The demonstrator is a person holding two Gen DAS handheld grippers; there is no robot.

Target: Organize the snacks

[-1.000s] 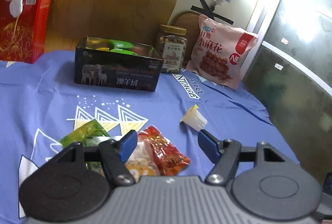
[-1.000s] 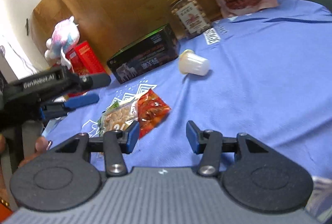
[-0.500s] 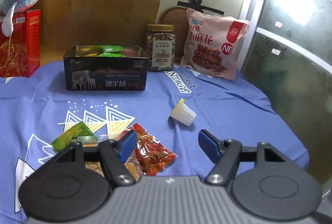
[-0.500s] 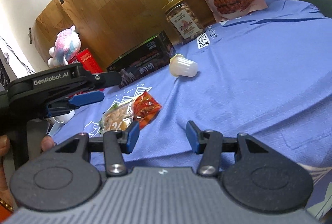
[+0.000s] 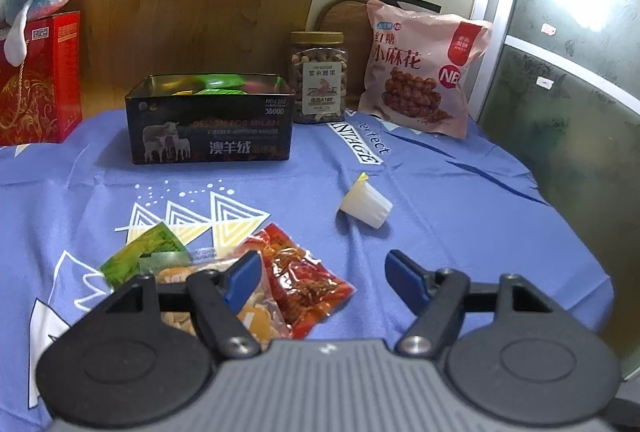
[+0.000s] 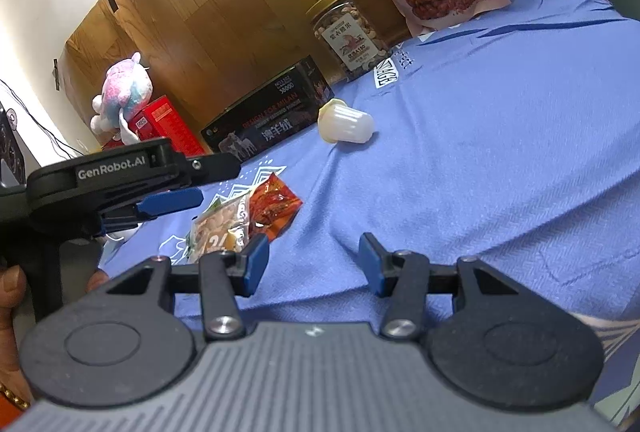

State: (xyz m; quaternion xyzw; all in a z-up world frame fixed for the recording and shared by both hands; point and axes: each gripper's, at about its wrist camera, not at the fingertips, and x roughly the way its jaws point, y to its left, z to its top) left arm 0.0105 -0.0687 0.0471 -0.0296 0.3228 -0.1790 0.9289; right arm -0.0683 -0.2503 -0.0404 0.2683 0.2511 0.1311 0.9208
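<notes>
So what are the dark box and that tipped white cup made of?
The box looks like glossy printed tin: thin shiny inner walls, though coated card is possible. The cup looks like translucent ribbed plastic, milky, with a yellow foil-like lid edge.

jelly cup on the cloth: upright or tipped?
Tipped. The jelly cup lies on its side on the blue cloth, its yellow-lidded end facing the black box; the right wrist view shows its ribbed wall sideways too.

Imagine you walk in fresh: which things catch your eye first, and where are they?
The big pink snack bag leaning against the wall at the back, beside a jar of nuts. Nearer, a white jelly cup lies tipped over on the blue cloth, with a red packet by the left tongs.
</notes>
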